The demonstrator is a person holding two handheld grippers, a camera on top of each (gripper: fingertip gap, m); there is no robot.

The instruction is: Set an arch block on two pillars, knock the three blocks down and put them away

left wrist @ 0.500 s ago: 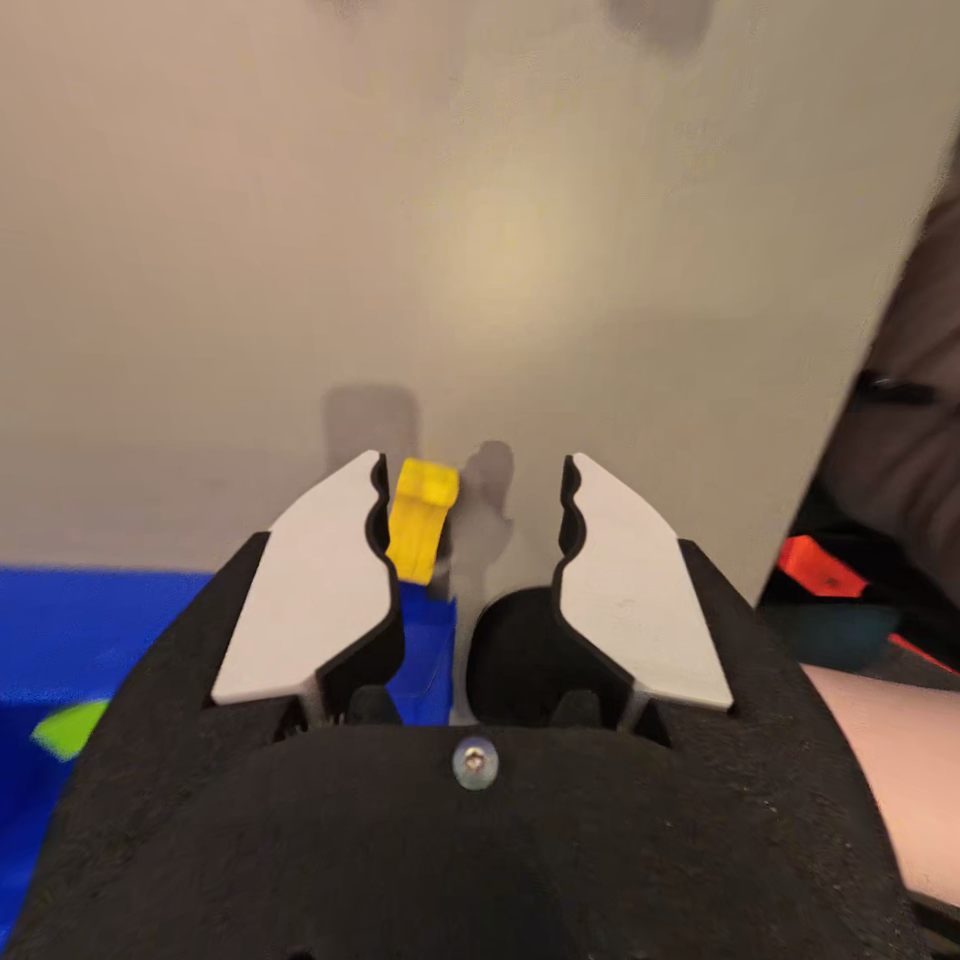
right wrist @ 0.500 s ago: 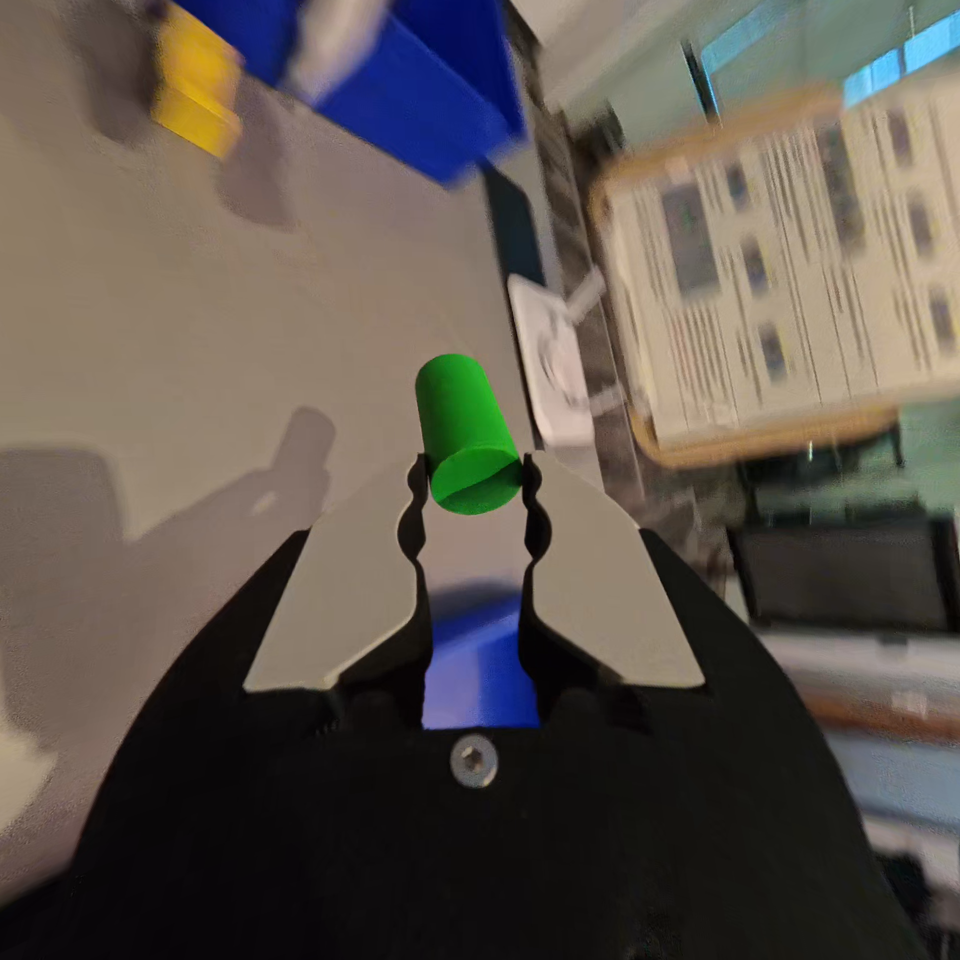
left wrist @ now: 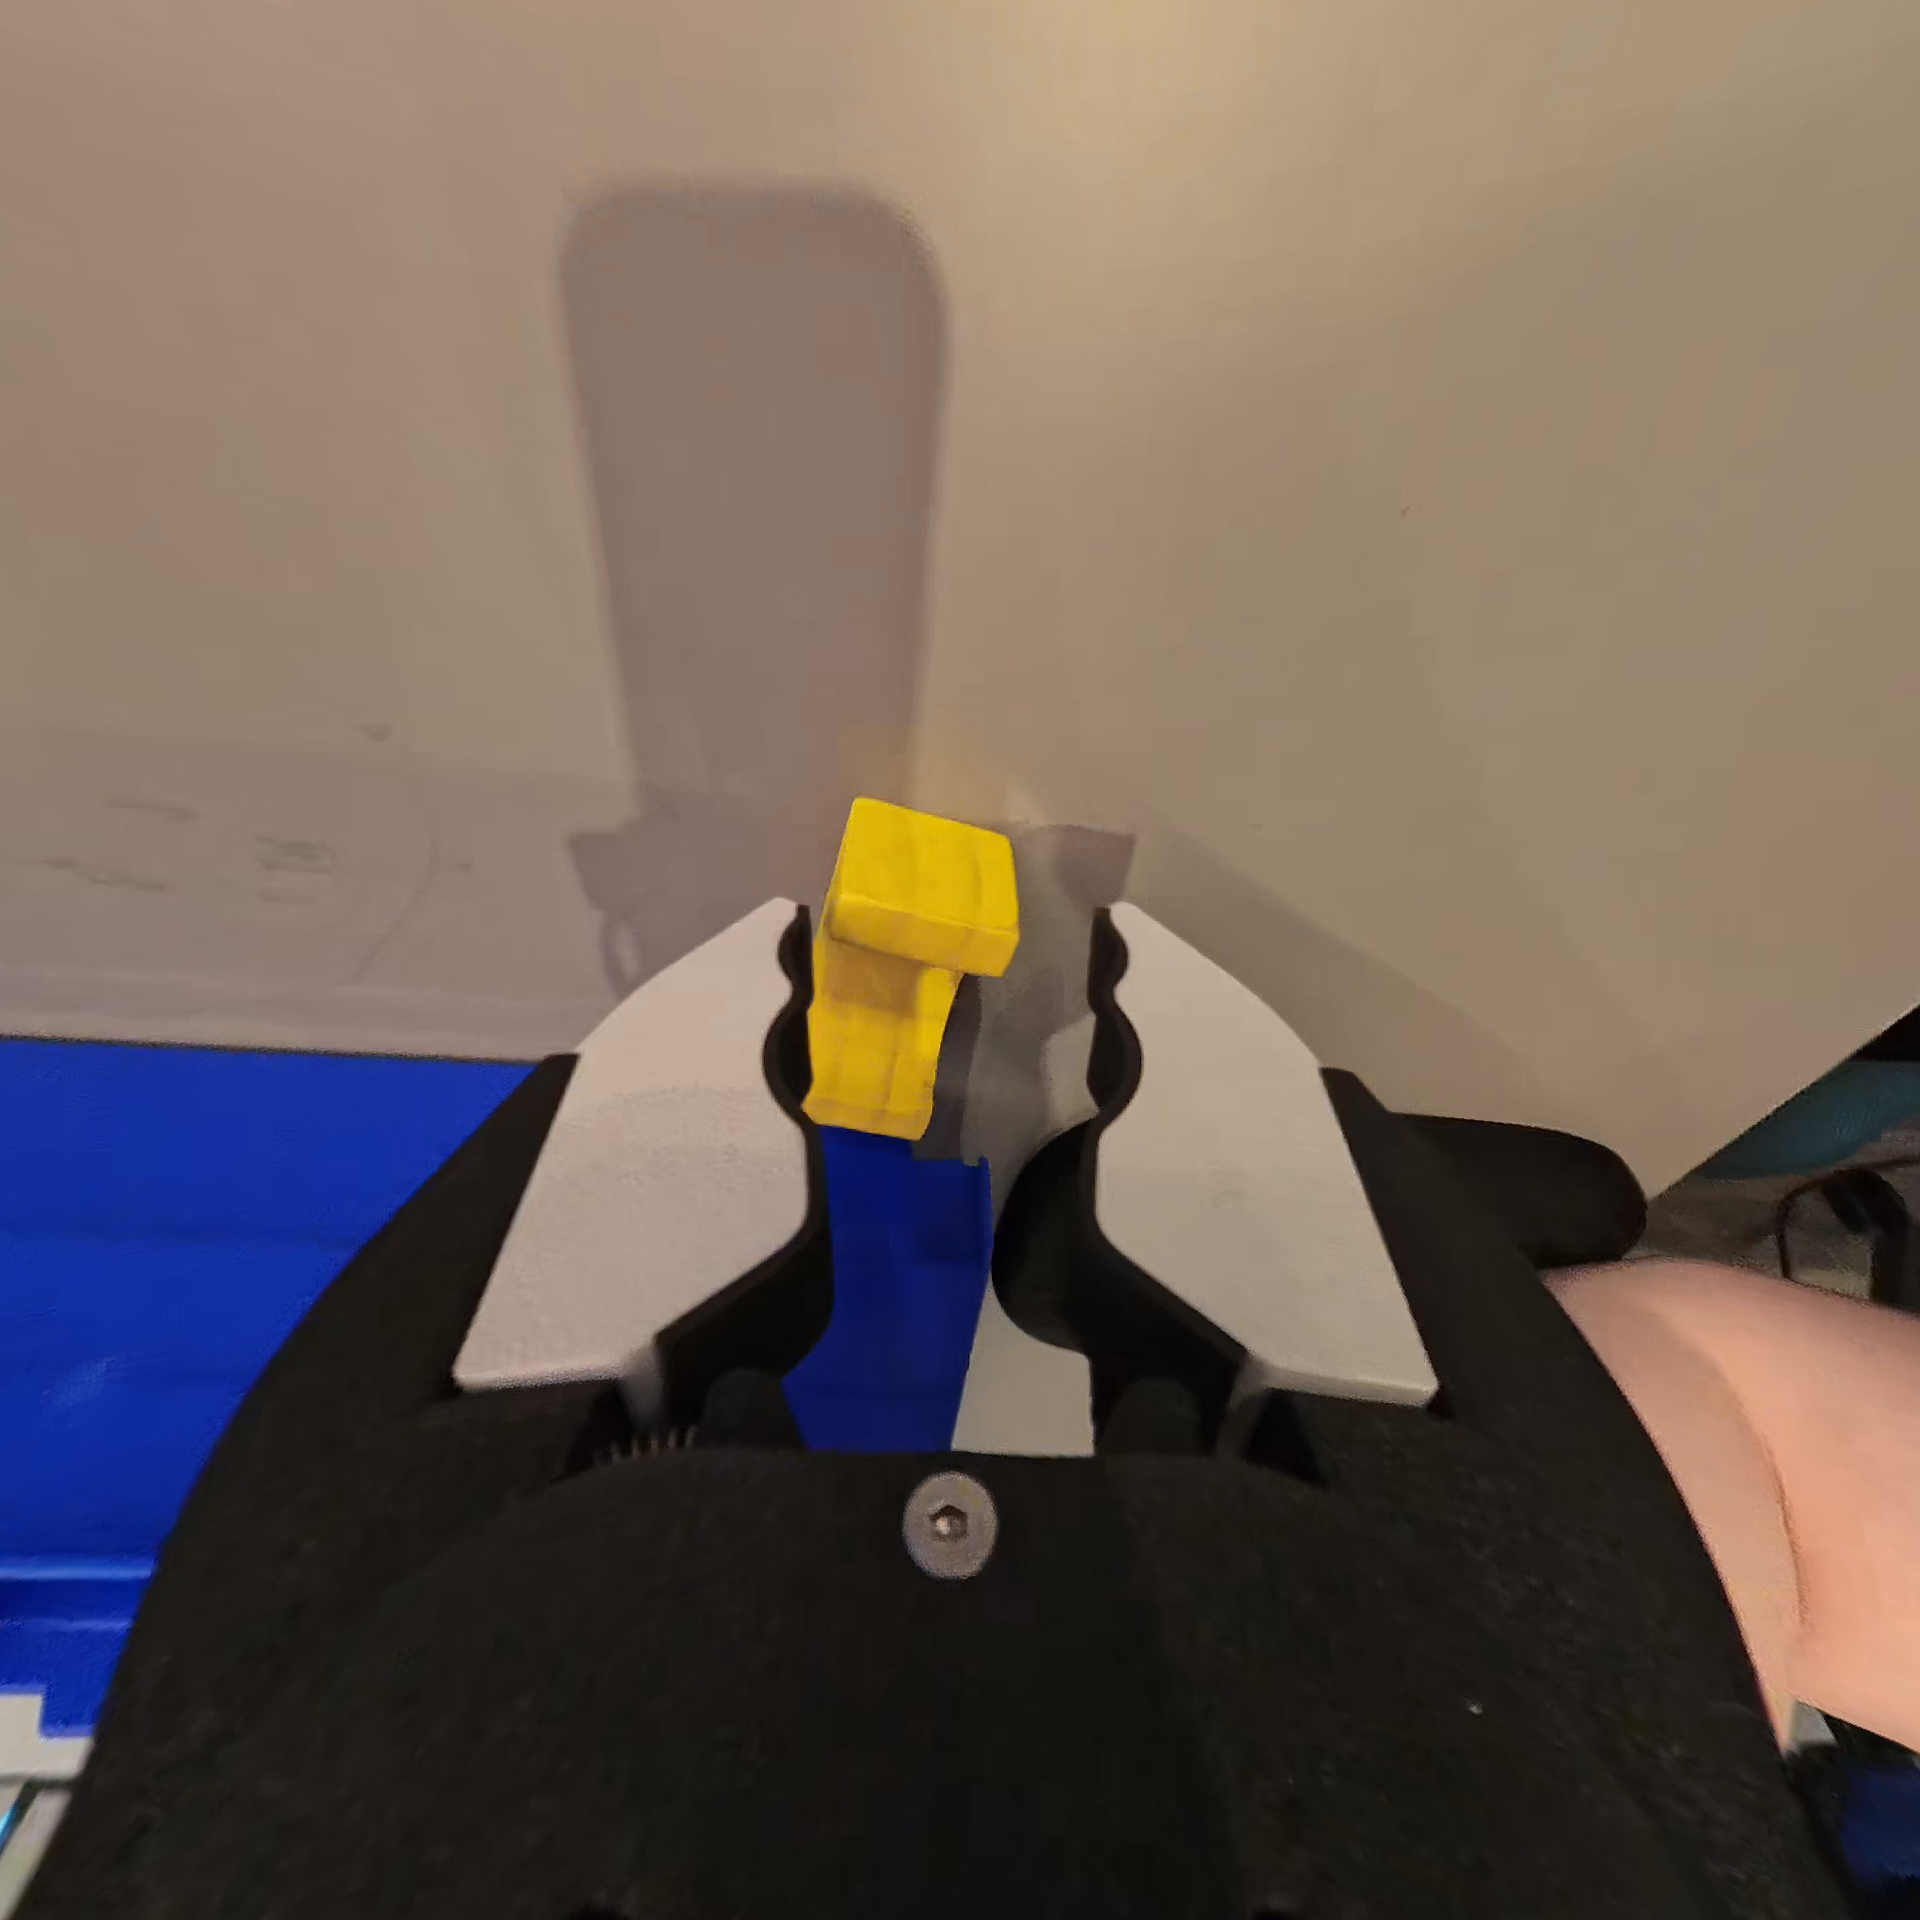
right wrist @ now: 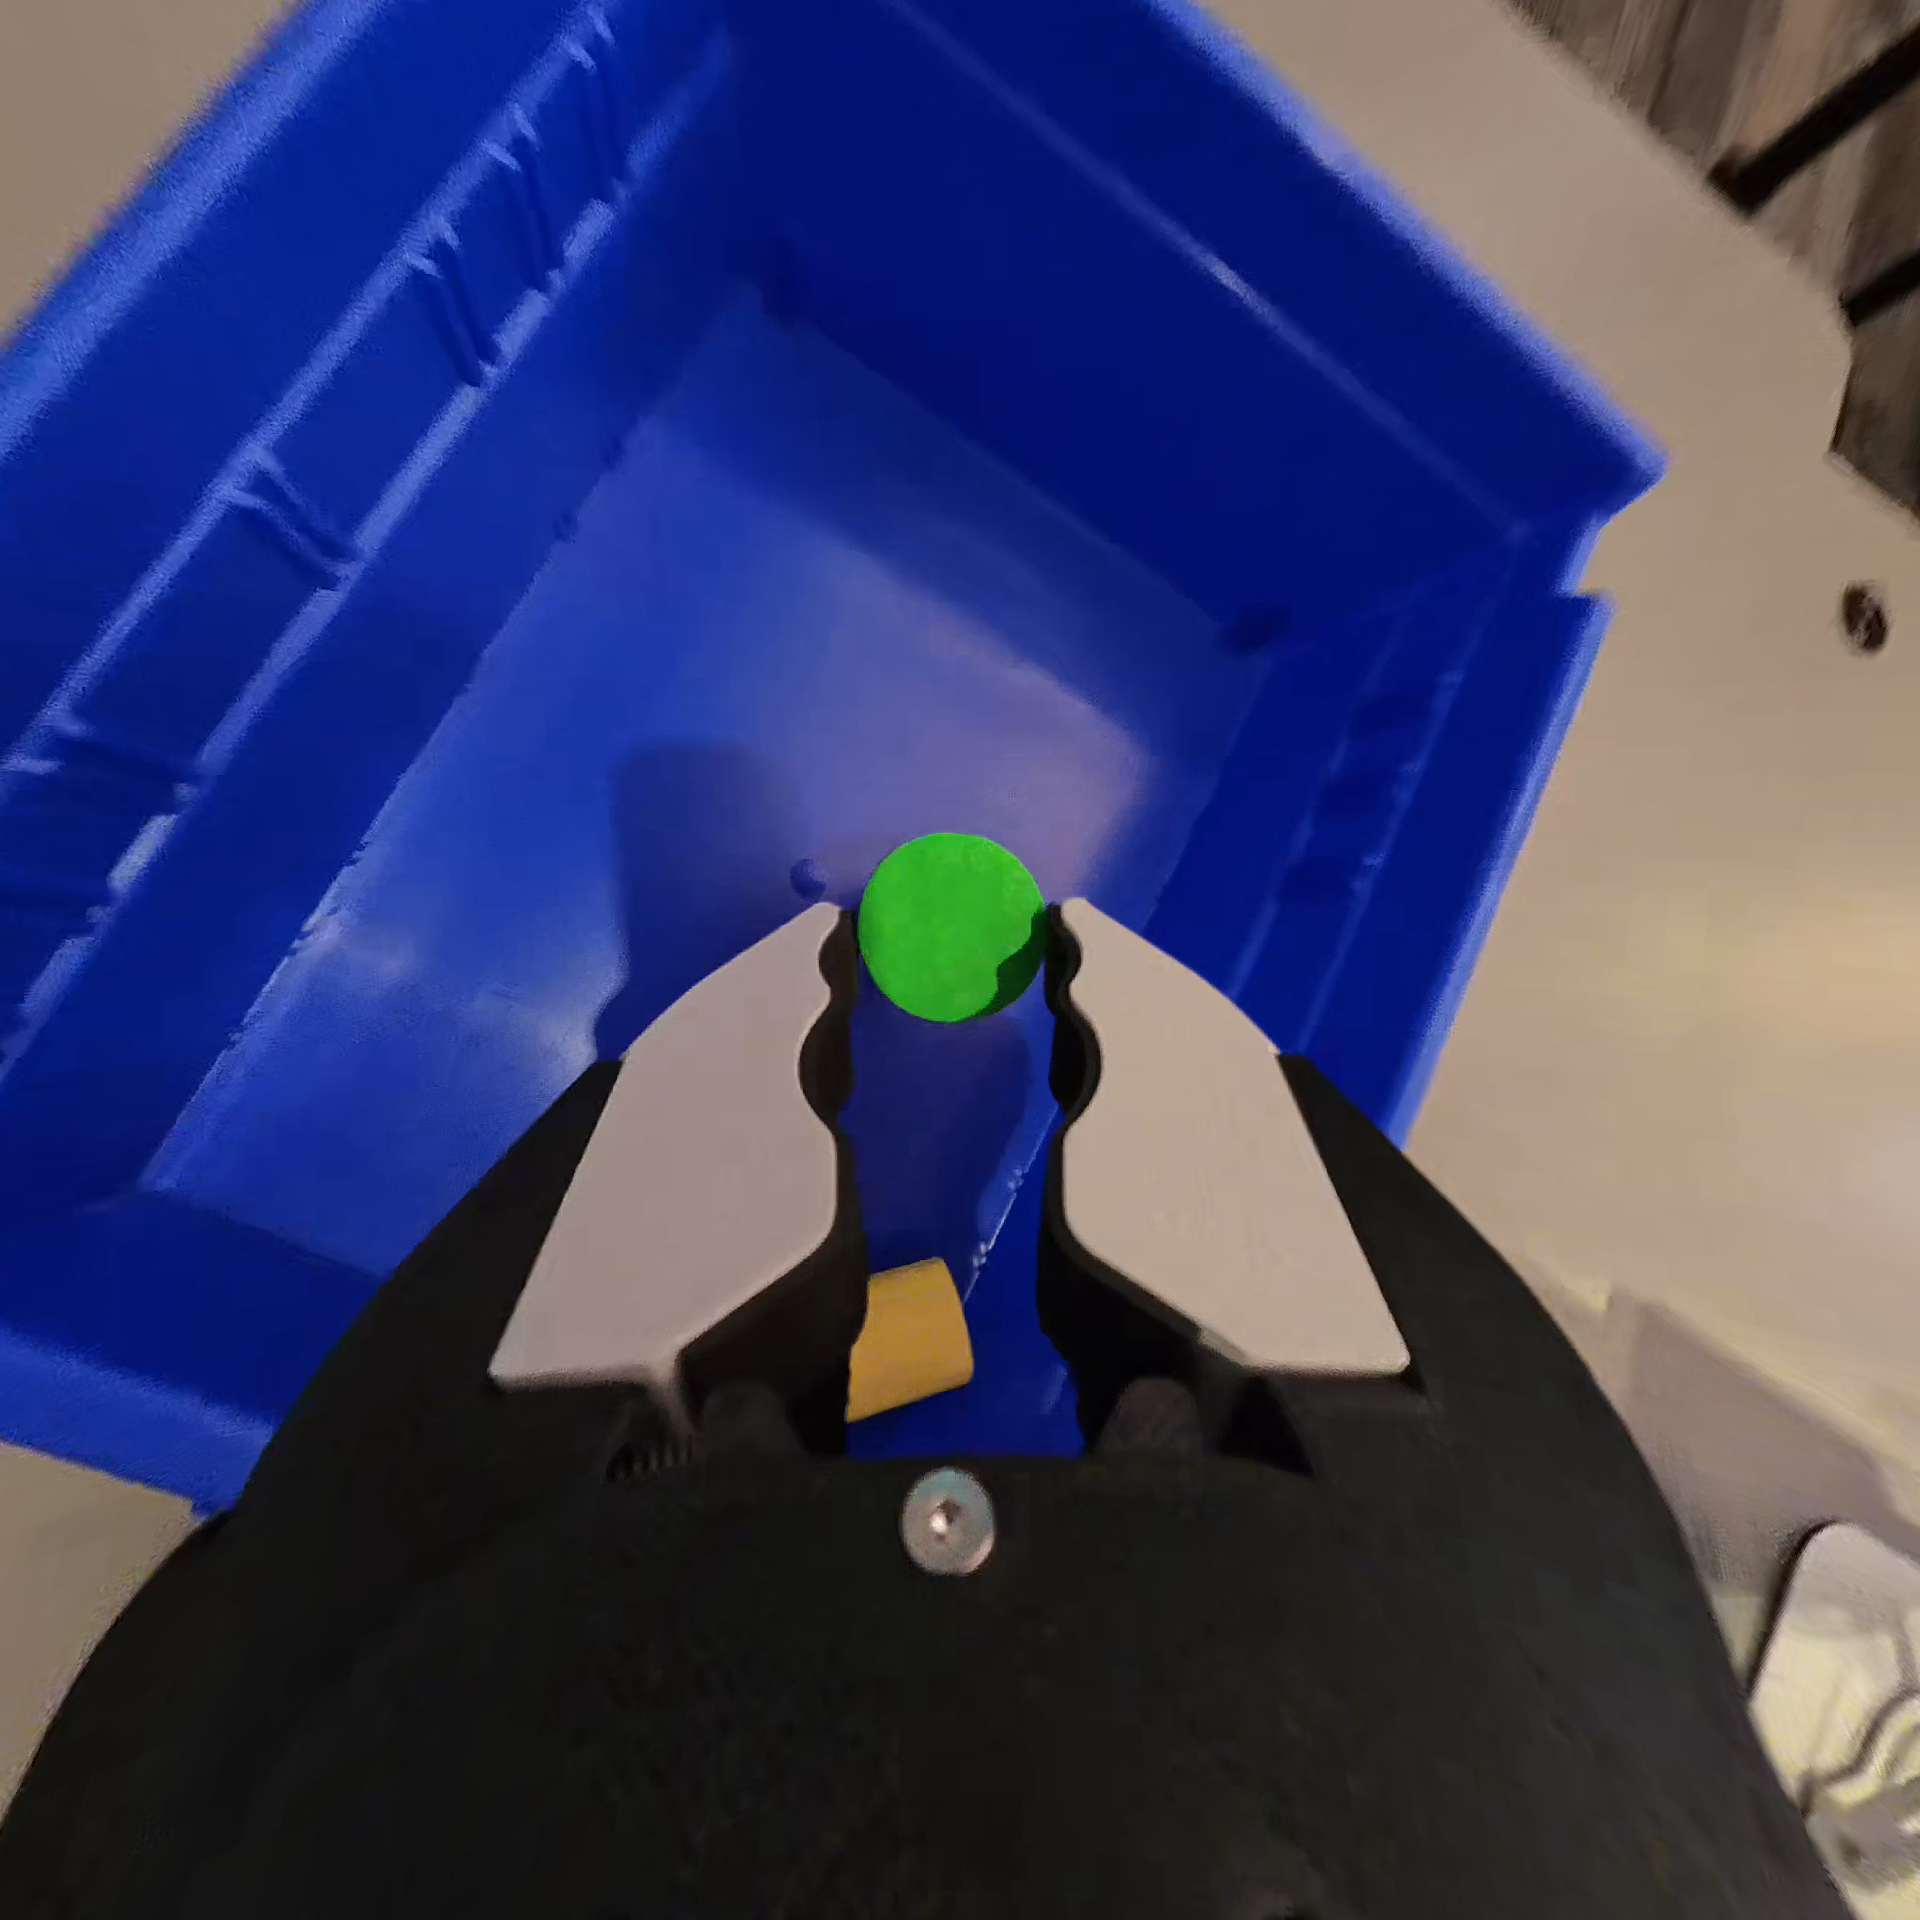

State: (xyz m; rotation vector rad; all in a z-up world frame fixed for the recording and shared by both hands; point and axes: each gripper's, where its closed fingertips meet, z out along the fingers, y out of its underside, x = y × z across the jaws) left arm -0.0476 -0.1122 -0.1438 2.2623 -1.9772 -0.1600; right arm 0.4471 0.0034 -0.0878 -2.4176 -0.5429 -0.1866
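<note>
- Left gripper [left wrist: 943,920], jaws wide apart, grips nothing; the yellow arch block [left wrist: 906,971] lies by its left finger.
- Right gripper [right wrist: 945,914] clamps the green cylinder [right wrist: 948,928] at frame centre, above the blue bin [right wrist: 1039,343].

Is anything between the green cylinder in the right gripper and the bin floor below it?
Nothing visible. The green cylinder, clamped in the right gripper, hangs over bare floor of the blue bin; a tan block lies nearer the bin's edge, off to the side.
</note>
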